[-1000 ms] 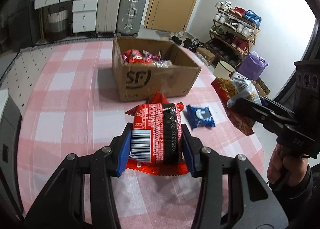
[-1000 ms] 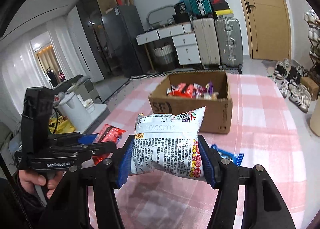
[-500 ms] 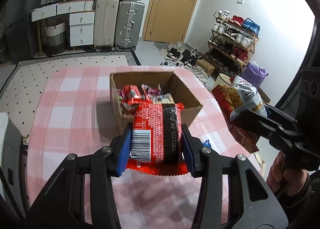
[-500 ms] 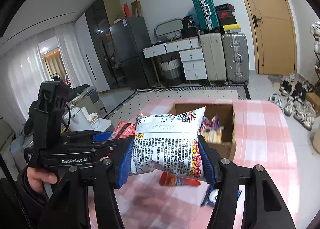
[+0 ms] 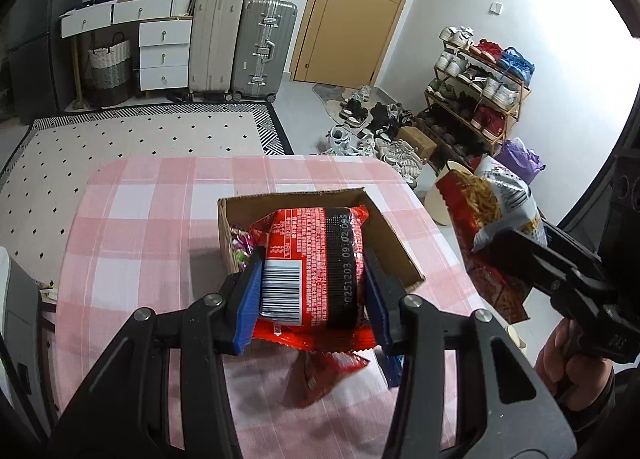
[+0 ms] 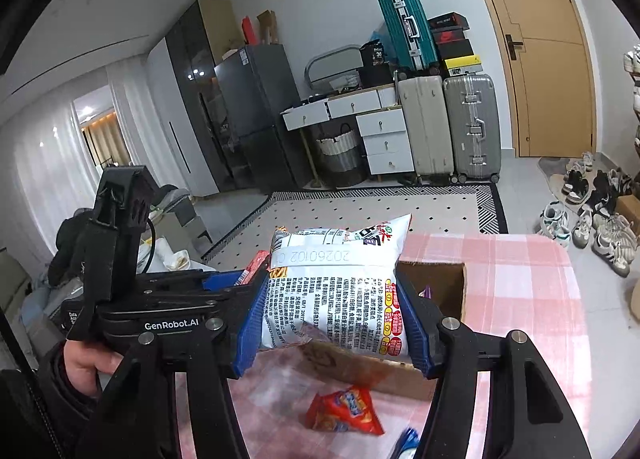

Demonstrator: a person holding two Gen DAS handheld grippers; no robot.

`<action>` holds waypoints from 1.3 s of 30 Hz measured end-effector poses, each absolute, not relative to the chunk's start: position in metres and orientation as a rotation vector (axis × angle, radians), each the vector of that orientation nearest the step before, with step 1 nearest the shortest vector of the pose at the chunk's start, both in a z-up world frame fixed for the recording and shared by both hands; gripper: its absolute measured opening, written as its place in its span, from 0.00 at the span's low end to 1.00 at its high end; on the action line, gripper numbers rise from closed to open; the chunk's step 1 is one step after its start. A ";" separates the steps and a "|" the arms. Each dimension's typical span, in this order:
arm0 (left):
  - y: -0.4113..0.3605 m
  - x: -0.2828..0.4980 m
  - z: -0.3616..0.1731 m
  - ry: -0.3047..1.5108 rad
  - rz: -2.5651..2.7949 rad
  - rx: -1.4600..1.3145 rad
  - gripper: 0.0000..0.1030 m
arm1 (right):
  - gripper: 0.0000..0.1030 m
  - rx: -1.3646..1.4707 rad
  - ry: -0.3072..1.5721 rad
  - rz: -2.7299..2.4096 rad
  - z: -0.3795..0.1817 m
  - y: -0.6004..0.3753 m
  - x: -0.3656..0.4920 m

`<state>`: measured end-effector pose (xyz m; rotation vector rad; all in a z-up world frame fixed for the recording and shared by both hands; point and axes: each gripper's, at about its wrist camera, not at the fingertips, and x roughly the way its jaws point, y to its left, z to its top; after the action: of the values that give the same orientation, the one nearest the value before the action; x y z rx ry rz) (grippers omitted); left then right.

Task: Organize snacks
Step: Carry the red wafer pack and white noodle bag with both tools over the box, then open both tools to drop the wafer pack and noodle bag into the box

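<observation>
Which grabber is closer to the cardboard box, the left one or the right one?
Left, it seems. The left gripper holds its red packet right over the cardboard box, apparently above the opening. The right gripper holds its white bag off to the box's right side, past its rim.

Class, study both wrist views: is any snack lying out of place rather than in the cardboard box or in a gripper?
Yes. A small red snack packet lies loose on the checked tablecloth in front of the cardboard box, and a blue wrapper sits beside it near the picture's bottom edge. Both are outside the box.
</observation>
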<state>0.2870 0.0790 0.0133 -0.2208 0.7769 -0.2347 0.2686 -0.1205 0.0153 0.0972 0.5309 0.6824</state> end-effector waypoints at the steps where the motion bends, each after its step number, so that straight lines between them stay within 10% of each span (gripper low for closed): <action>1: 0.078 0.294 0.013 0.781 -0.238 -0.225 0.41 | 0.59 0.097 0.533 0.682 0.016 -0.120 0.272; 23: 0.079 0.394 -0.061 0.874 -0.284 -0.304 0.41 | 0.59 0.122 0.689 0.615 -0.050 -0.111 0.389; 27: 0.077 0.404 -0.071 0.890 -0.266 -0.302 0.68 | 0.60 0.127 0.718 0.618 -0.066 -0.109 0.404; 39: 0.092 0.378 -0.070 0.871 -0.235 -0.323 0.73 | 0.73 0.127 0.656 0.607 -0.058 -0.127 0.384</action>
<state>0.3779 0.0920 -0.0697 -0.3229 0.8708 -0.2346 0.3839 -0.1274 -0.0578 0.1273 0.6559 0.6069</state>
